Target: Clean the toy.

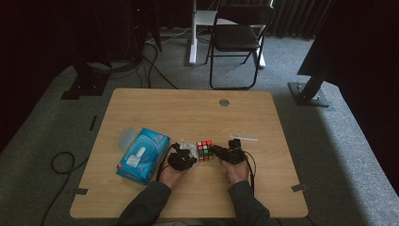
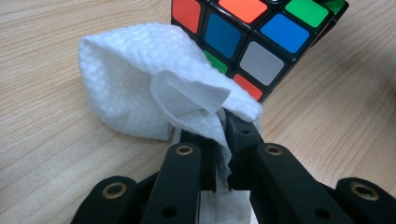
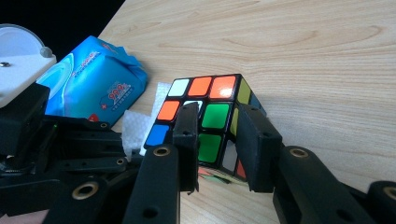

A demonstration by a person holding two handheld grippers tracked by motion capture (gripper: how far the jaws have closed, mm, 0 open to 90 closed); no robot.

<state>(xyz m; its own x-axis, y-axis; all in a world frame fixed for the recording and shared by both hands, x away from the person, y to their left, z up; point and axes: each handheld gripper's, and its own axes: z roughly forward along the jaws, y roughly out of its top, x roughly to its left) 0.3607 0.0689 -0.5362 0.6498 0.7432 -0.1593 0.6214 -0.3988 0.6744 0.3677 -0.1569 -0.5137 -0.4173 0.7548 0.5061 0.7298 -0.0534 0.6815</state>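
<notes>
A: Item one, the left gripper (image 2: pixel 223 135)?

B: Jaws pressed together on a white wet wipe (image 2: pixel 154 88). The wipe bunches out ahead of the tips and lies against the lower face of the Rubik's cube (image 2: pixel 252 42), which stands tilted on a corner edge in the left gripper view.

A: Item two, the right gripper (image 3: pixel 219 140)?

B: Jaws pinching the same Rubik's cube (image 3: pixel 205 121) across one corner, one pad on the face with green and orange tiles, the other on the neighbouring side. The cube is tipped, its lower edge at the tabletop.

A: Location of the cube?

B: In the high view, the Rubik's cube (image 1: pixel 204 150) sits between the two grippers, toward the near middle of the wooden table (image 1: pixel 188 110).

A: Hands?

B: Left hand (image 1: pixel 173 175) and right hand (image 1: pixel 236 172) come in from the near edge, forearms in dark sleeves, each angled inward so the grippers meet at the cube.

A: Surroundings and room?

B: A blue pack of wet wipes (image 1: pixel 142 155) lies just left of the left gripper, close to it. Bare tabletop runs behind the cube to the far edge and off to the right. The near edge lies close behind the hands.
</notes>
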